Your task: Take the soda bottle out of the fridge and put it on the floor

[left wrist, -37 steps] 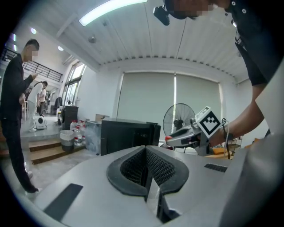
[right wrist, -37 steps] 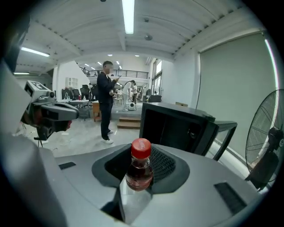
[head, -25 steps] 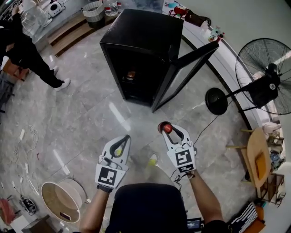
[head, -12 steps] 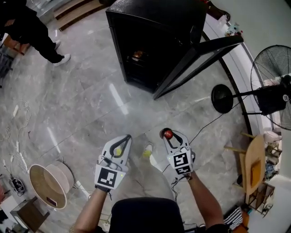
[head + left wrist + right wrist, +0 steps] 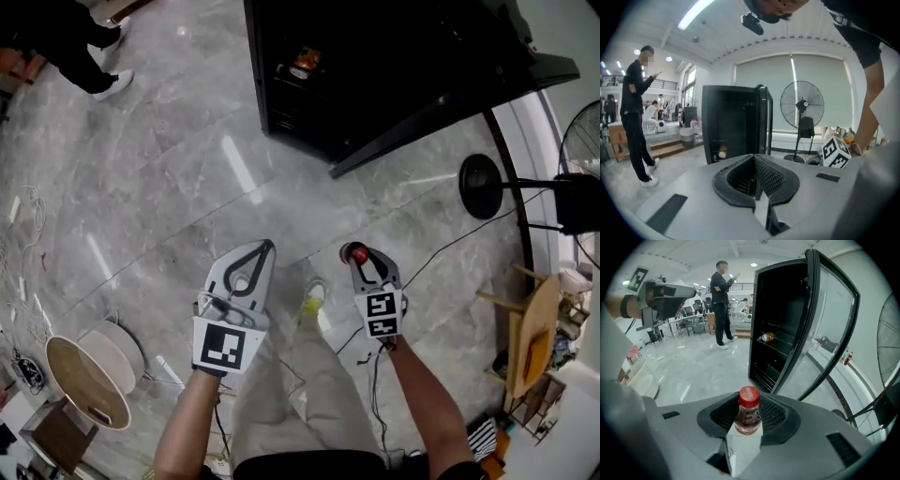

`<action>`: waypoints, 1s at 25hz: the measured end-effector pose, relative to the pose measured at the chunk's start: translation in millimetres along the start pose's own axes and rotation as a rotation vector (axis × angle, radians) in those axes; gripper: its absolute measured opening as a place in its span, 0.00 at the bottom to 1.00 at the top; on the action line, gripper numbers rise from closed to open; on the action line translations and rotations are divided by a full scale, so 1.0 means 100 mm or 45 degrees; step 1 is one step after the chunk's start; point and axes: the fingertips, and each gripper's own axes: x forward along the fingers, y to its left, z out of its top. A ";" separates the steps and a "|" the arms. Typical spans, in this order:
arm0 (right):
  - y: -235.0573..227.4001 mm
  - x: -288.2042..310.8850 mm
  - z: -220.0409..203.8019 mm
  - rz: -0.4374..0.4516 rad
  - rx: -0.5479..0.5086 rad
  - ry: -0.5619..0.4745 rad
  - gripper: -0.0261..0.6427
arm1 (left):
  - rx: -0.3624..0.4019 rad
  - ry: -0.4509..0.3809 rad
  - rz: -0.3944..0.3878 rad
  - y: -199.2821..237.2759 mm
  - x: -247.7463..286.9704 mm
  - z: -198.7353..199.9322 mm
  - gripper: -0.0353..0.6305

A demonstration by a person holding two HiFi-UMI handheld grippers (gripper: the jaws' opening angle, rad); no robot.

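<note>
Between the jaws of the right gripper (image 5: pixel 364 265) sits the soda bottle (image 5: pixel 748 414), held up off the floor (image 5: pixel 169 187) in front of the fridge (image 5: pixel 375 56) and well clear of it. The jaws stand partly closed and press on its neck just under the red cap (image 5: pixel 749 396); the body hangs below the gripper, out of sight in both views. What shows is clear plastic with dark drink up into the neck, so it is probably close to full and fairly heavy for its size. The neck is likely the stiffest part, and the ridge under the cap should stop a slide. The body would probably give under a squeeze, and smooth round plastic can slip. Held this high up, the bottle may swing, and a narrow base on a glossy stone floor could tip, so the base should sit flat before the jaws let go. The left gripper (image 5: pixel 754 164) has its jaws together on nothing. Beyond, the fridge door (image 5: pixel 825 333) stands wide open, and something small lies on a shelf (image 5: pixel 768 337) inside. A standing fan (image 5: pixel 801 105) is off to the side.
</note>
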 end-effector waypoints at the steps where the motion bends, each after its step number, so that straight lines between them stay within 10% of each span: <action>1: 0.02 0.15 -0.06 -0.002 0.010 0.006 0.22 | -0.089 -0.021 0.008 0.04 0.06 -0.11 0.08; 6: 0.13 0.88 -0.43 -0.027 0.047 0.052 0.22 | -0.339 -0.013 -0.001 0.05 0.30 -0.75 0.08; 11: 0.38 1.55 -0.91 -0.034 0.106 0.130 0.22 | -0.149 0.097 -0.144 -0.01 0.47 -1.41 0.08; 16: 0.76 2.12 -1.49 0.035 0.058 0.232 0.22 | -0.336 0.131 -0.052 0.18 0.67 -2.06 0.08; 25: 1.22 2.84 -2.24 0.081 -0.004 0.394 0.22 | -0.214 0.227 -0.222 0.09 0.71 -2.89 0.08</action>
